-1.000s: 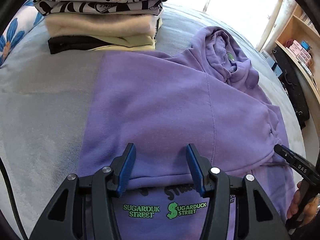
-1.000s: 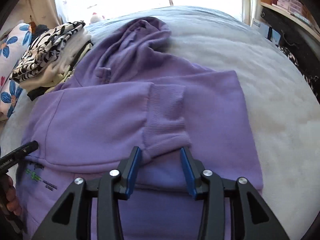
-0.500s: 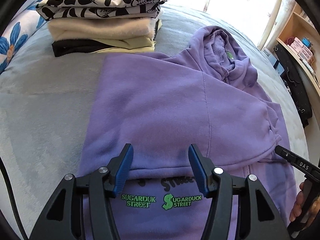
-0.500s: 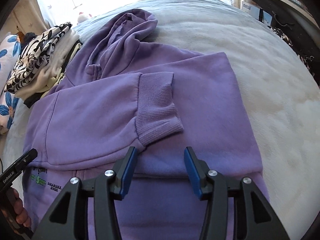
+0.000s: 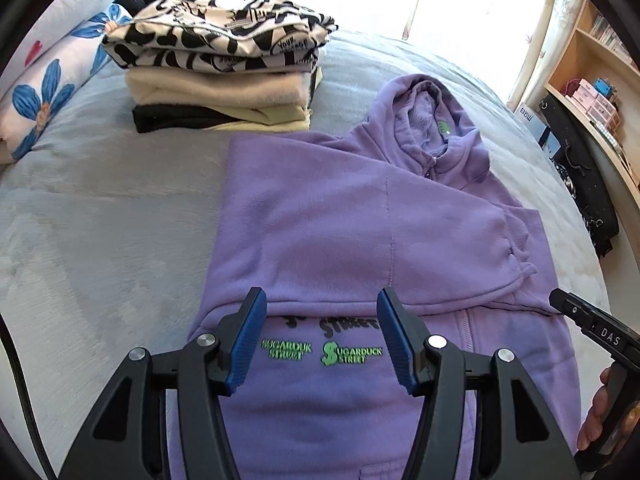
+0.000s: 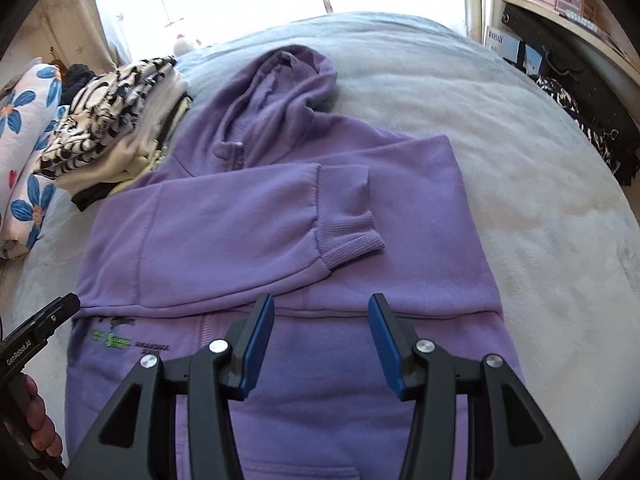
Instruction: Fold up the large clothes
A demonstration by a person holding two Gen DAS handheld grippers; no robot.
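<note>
While both tongs, left gripper (image 5: 321, 334) and right gripper (image 6: 321, 340), hover half-open and empty, the fleecy purple hoodie (image 5: 360, 232) lies flat beneath, rib-cuffed sleeves folded across.

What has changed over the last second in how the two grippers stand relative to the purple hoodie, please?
Both the left gripper and the right gripper have lifted up and back from the purple hoodie, so more of it shows. Neither has taken hold of anything; their jaws stand apart with nothing between them. The hoodie, sleeves folded across its front, and the stack of folded clothes lie unchanged.
</note>
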